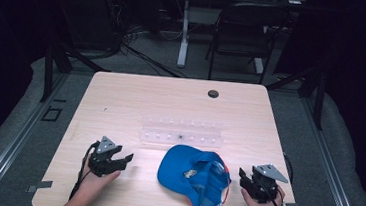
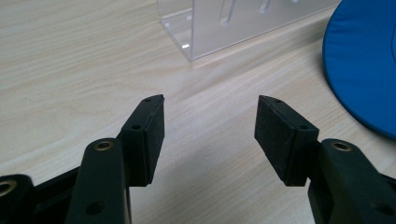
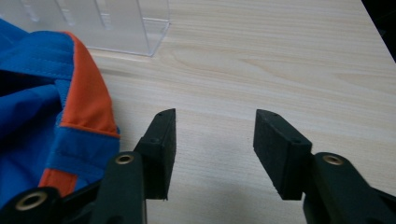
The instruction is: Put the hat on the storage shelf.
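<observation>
Left tongs (image 1: 127,159) near the worktop's front-left corner, right tongs (image 1: 243,177) near its front-right corner; both released, jaws apart over bare wood, grasping nothing. Blue cap (image 1: 194,176) lying upside down between them by the front edge of the worktop (image 1: 171,94), orange trim showing. Clear acrylic rack (image 1: 182,131) just behind it, mid-worktop.

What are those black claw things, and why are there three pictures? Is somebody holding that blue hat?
A person sits at a wooden table and holds one set of tongs in each hand: the left tongs and the right tongs. One picture comes from a camera up high. The other two come from little cameras riding on the tongs, looking along their black jaws. On the table lie a blue cap with orange trim, upside down, and behind it a clear plastic rack. Nobody holds the cap: both tongs are open and hold nothing.
</observation>
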The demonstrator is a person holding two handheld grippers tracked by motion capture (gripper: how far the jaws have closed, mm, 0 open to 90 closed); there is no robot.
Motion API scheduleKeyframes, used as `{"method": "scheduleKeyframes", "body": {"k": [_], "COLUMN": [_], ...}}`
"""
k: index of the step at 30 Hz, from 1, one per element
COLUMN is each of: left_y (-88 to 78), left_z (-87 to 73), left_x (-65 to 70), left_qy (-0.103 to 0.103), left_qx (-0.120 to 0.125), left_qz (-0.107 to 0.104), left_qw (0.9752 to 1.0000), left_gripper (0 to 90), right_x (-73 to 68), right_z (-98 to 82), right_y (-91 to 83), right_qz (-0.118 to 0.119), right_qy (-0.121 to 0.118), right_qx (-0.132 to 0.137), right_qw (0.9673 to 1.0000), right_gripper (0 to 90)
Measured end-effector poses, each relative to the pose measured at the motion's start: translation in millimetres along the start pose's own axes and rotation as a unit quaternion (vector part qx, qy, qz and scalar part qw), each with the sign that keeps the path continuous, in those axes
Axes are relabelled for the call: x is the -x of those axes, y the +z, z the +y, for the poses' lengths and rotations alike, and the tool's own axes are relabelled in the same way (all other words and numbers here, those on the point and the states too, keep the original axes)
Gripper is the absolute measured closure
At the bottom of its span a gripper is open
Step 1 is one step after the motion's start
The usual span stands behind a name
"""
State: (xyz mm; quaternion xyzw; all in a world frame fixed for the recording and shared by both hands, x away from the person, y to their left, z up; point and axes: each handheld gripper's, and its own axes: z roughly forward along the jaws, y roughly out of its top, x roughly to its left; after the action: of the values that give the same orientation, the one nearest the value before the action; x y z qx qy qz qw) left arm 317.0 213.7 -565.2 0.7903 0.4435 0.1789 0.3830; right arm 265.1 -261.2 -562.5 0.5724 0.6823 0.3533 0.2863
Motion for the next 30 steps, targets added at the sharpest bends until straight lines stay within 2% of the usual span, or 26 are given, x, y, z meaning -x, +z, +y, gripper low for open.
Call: {"method": "scheduleKeyframes", "body": {"k": [1, 3, 5, 6, 10, 14, 18, 19, 22, 26, 30], "left_y": [-0.1, -1.9, -3.7, -5.2, -8.0, -10.5, -10.0, -10.0, -9.5, -9.9, -8.2], "left_z": [-0.1, 0.2, 0.8, 1.4, 2.0, 2.7, 1.9, 1.9, 1.8, 2.0, 1.4], "left_x": [-0.2, -0.4, -0.1, 0.2, 1.5, 1.1, 0.5, -0.1, 1.9, 2.4, 1.6], "left_qy": [-0.005, 0.0, -0.001, -0.001, 0.003, 0.007, -0.001, 0.005, 0.006, 0.006, 0.006], "left_qx": [-0.001, 0.002, 0.007, 0.008, 0.013, 0.012, 0.008, 0.003, 0.004, 0.003, -0.001], "left_qz": [0.0, 0.009, 0.004, 0.005, 0.009, 0.012, 0.007, 0.005, 0.003, 0.004, 0.003], "left_qw": [1.0, 1.0, 1.0, 1.0, 0.9999, 0.9998, 0.9999, 1.0, 1.0, 1.0, 1.0], "left_gripper": [43.4, 43.5, 44.1, 45.4, 48.6, 49.6, 50.3, 50.5, 50.9, 50.9, 50.8], "right_x": [0.0, -3.4, -5.7, -6.1, -5.5, -6.0, -7.5, -6.9, -5.5, -4.4, -7.4], "right_z": [0.0, 1.9, 3.2, 3.5, 4.8, 9.9, 14.7, 16.0, 19.3, 19.8, 14.9], "right_y": [0.0, -2.3, -3.8, -4.8, -6.6, -14.4, -21.0, -22.9, -28.6, -32.0, -34.7], "right_qz": [0.0, 0.003, -0.003, 0.006, 0.01, 0.03, 0.059, 0.068, 0.088, 0.097, 0.111], "right_qy": [0.0, -0.002, -0.006, 0.002, 0.012, 0.021, 0.034, 0.036, 0.046, 0.05, 0.049], "right_qx": [0.0, 0.002, -0.007, -0.013, -0.026, -0.035, -0.052, -0.058, -0.073, -0.076, -0.092], "right_qw": [1.0, 1.0, 1.0, 0.9999, 0.9995, 0.9987, 0.9963, 0.9953, 0.9924, 0.9911, 0.9884], "right_gripper": [51.9, 53.4, 56.3, 59.4, 60.8, 61.2, 60.5, 60.0, 58.7, 58.2, 56.7]}}
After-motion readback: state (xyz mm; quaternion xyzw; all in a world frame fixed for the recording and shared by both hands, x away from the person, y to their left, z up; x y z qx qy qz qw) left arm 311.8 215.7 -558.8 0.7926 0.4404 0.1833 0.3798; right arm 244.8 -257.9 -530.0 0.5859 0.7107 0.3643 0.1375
